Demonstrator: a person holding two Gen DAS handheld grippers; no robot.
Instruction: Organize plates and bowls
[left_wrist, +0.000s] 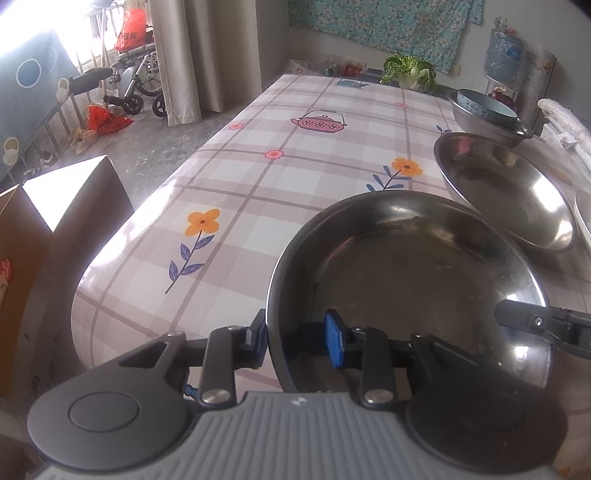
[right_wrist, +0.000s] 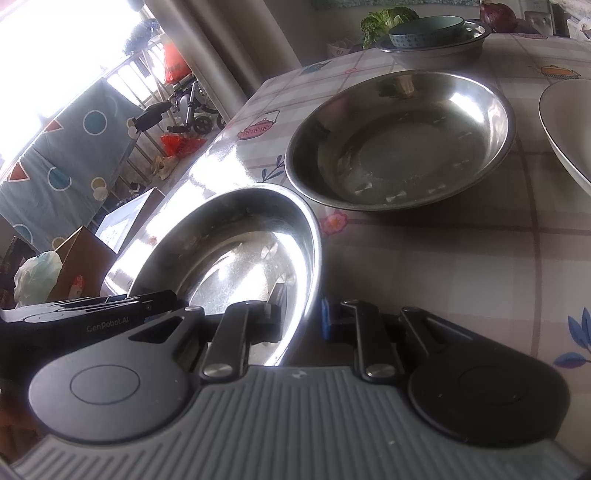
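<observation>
The left tool (left_wrist: 297, 338) straddles the near rim of a steel dish (left_wrist: 406, 266), one blue pad outside the wall and the other inside. The inner pad stands clear of the metal, so this tool is narrow but loose and grips nothing. The right tool (right_wrist: 301, 314) pinches the same rim on its own side, one finger inside and one out, nearly closed on the thin edge. With a tool on each side the wide, shallow dish can probably be carried level. Whether it rests on the worktop (left_wrist: 258, 177) or is raised I cannot tell.

Just beyond the held dish lies a second steel dish (left_wrist: 509, 192), likely the one to nest it with. A white dish (right_wrist: 569, 122) sits to that one's right. Farther ahead a steel basin (left_wrist: 517, 127) already holds a blue patterned bowl (left_wrist: 484, 105).

The worktop wears a glossy checked cloth printed with flowers and teapots. A leafy cabbage (left_wrist: 408, 72) is at the far end, with a cardboard box (left_wrist: 55, 221) and a wheelchair (left_wrist: 136, 85) off to the left.
</observation>
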